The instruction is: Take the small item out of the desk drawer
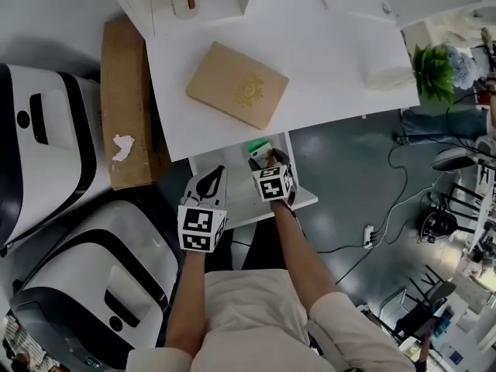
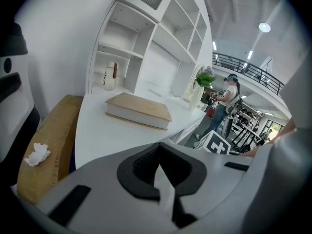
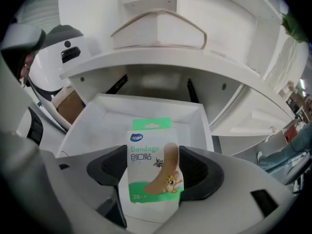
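The desk drawer [image 1: 304, 200] stands pulled out under the white desk [image 1: 325, 60]. My right gripper [image 1: 267, 160] is over the drawer, shut on a small green-and-white bandage box [image 1: 260, 147]. In the right gripper view the bandage box [image 3: 153, 167] stands upright between the two dark pads [image 3: 200, 172] of the right gripper [image 3: 155, 174], above the drawer's white floor [image 3: 97, 126]. My left gripper [image 1: 213, 178] hovers at the drawer's left front, shut with nothing in it. In the left gripper view the left gripper [image 2: 161, 172] points across the desk top.
A tan book [image 1: 236, 84] lies on the desk. A long cardboard box [image 1: 128, 107] and white machines [image 1: 46, 146] stand on the left. A plant [image 1: 434, 68] is at the desk's right end. A person [image 2: 225, 101] stands far off.
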